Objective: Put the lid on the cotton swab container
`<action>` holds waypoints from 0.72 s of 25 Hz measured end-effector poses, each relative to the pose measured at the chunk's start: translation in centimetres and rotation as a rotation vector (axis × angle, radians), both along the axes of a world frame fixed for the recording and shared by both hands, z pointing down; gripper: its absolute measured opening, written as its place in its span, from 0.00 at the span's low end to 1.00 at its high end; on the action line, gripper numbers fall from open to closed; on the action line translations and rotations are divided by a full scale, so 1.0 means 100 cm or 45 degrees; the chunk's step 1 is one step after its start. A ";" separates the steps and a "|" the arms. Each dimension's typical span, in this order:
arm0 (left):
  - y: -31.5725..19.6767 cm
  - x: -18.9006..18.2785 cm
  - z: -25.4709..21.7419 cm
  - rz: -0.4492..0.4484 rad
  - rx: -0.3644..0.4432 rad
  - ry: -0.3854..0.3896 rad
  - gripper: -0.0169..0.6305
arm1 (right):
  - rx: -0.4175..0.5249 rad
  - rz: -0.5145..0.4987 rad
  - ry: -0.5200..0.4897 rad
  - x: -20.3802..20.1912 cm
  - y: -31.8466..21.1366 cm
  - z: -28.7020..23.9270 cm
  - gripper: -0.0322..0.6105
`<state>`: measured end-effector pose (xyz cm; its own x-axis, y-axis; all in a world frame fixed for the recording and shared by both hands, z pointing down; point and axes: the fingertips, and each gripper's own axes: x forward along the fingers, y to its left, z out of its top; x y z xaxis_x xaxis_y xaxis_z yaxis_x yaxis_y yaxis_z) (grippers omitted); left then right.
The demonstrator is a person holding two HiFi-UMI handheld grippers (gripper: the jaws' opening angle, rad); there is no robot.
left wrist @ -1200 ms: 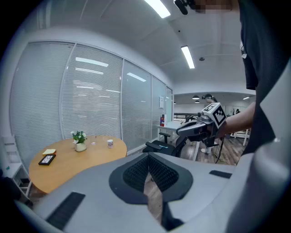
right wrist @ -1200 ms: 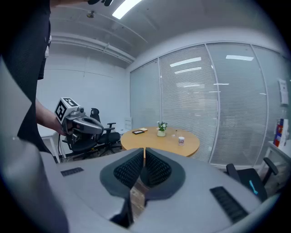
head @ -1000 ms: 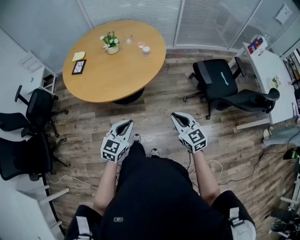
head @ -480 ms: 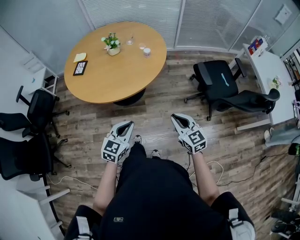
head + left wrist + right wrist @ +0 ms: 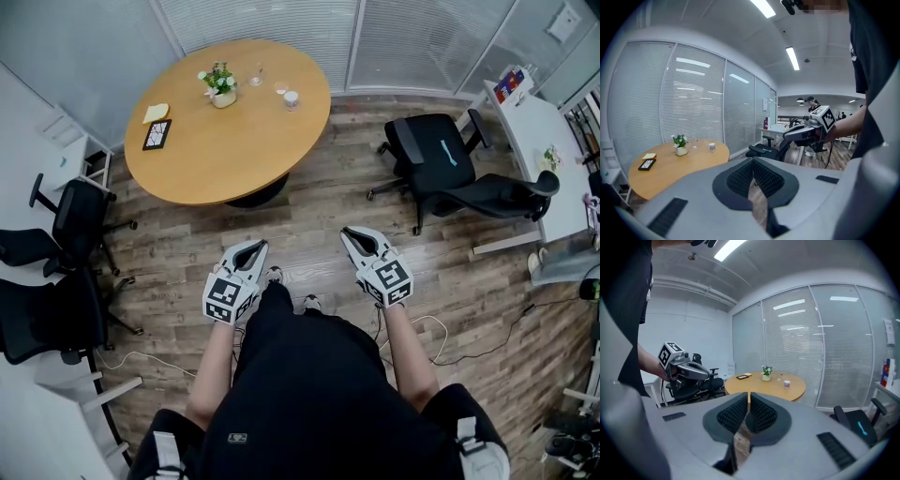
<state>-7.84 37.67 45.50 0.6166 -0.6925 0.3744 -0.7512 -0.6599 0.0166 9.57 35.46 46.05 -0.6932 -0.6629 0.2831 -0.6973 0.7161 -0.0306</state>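
the round worktop (image 5: 225, 141) lies well off at 11 o'clock, so the left gripper (image 5: 248, 249) and right gripper (image 5: 356, 236) face a long reach, and a hurried one could tip the flower pot (image 5: 222, 94) or the small cotton swab container (image 5: 292, 98) near its 1 o'clock edge. both grippers are held low before the body, pointing forward, jaws clenched on nothing.

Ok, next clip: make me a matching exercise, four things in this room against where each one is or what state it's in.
Things:
1. potted plant
2. black flat item
3. right gripper
4. black office chair

Places or states:
A. near the left edge of the round table, beside a yellow item
B. on the wooden floor, to the right of the table
C. toward the far side of the tabletop
D. jaws shut, empty, short of the table

Pairs: 1-C, 2-A, 3-D, 4-B
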 end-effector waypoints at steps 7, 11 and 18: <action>-0.006 -0.011 0.004 -0.008 -0.020 0.011 0.04 | -0.028 0.019 -0.007 -0.004 -0.005 0.004 0.07; -0.012 -0.019 0.007 -0.011 -0.033 0.015 0.04 | -0.055 0.024 -0.010 -0.011 -0.009 0.009 0.07; -0.037 -0.034 0.007 -0.004 -0.046 0.022 0.04 | -0.073 0.022 -0.008 -0.032 -0.031 0.012 0.07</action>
